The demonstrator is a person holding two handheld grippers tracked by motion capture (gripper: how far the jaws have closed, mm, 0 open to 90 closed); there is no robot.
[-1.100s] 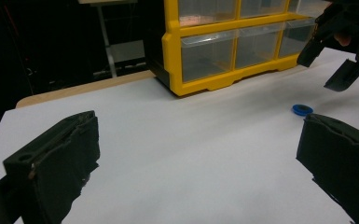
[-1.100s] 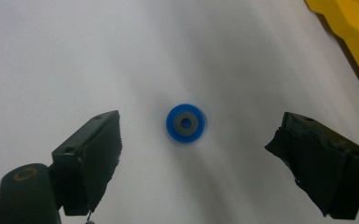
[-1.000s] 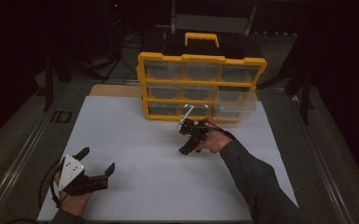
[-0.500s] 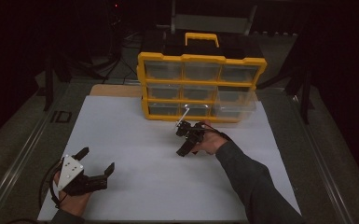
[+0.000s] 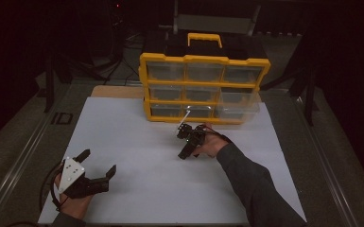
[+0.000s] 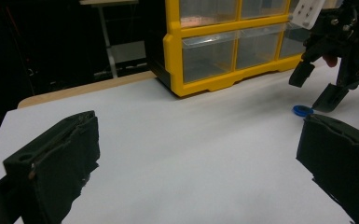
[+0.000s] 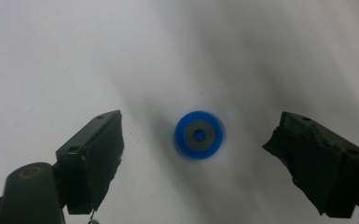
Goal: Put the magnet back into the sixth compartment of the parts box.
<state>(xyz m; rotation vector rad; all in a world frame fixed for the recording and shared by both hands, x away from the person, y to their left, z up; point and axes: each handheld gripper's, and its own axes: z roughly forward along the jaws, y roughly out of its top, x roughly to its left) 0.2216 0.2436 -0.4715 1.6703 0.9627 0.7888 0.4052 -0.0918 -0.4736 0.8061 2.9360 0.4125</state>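
Since 1 second ago the right gripper (image 5: 188, 144) has shifted slightly toward the near edge of the table and tipped its jaws downward, while the left gripper (image 5: 97, 170) has stayed put at the near left corner.

Below the right gripper lies a small blue ring (image 7: 199, 135) with a grey centre, flat on the white sheet (image 5: 137, 142). It sits between the 2 spread jaws, touching neither, roughly centred in the gap. From the left gripper view the blue ring (image 6: 302, 110) shows just beside the right gripper's (image 6: 318, 86) lower jaw tip, on the sheet.

Both tools are released: the right gripper's jaws stand wide apart around the ring, and the left gripper's jaws gape with nothing between them.

Behind the ring stands a yellow organiser (image 5: 203, 87) with clear drawers in 3 rows and a handle on top, near the right gripper.
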